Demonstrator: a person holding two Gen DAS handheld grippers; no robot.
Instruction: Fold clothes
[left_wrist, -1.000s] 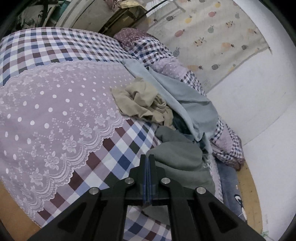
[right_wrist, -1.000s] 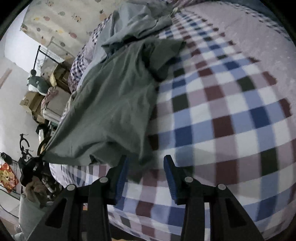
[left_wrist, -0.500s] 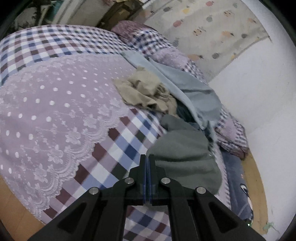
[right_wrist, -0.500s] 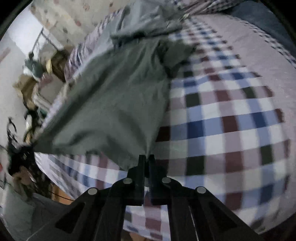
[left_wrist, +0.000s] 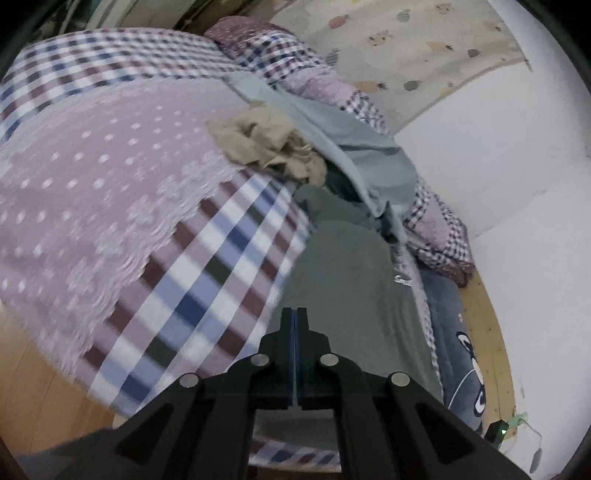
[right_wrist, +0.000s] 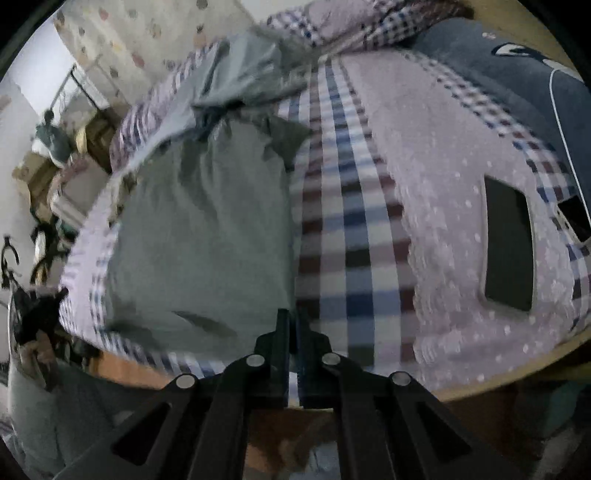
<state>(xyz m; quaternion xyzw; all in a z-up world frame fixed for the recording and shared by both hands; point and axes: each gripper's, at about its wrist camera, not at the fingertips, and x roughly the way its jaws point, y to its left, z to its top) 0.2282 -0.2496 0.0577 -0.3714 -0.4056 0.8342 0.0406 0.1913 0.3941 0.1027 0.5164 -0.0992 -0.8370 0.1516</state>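
Lying flat on the checked bedspread (left_wrist: 207, 258), the grey-green shirt (left_wrist: 351, 280) stretched from the near edge of the bed toward the far pile of clothes. The left gripper (left_wrist: 294, 314) had its two fingers pressed tight together on the near edge of the shirt. In the right wrist view, the right gripper (right_wrist: 289, 317) was also closed, pinching the near right corner of the shirt (right_wrist: 199, 236). A crumpled tan cloth (left_wrist: 266, 144) sat far off on the lacy pink cover (left_wrist: 92, 177), just beside a light blue garment (left_wrist: 354, 147). A dark tablet (right_wrist: 508, 243) lay on the pink cover at the right, well apart from the shirt. A navy pillow (left_wrist: 458, 354) sat near the white wall.
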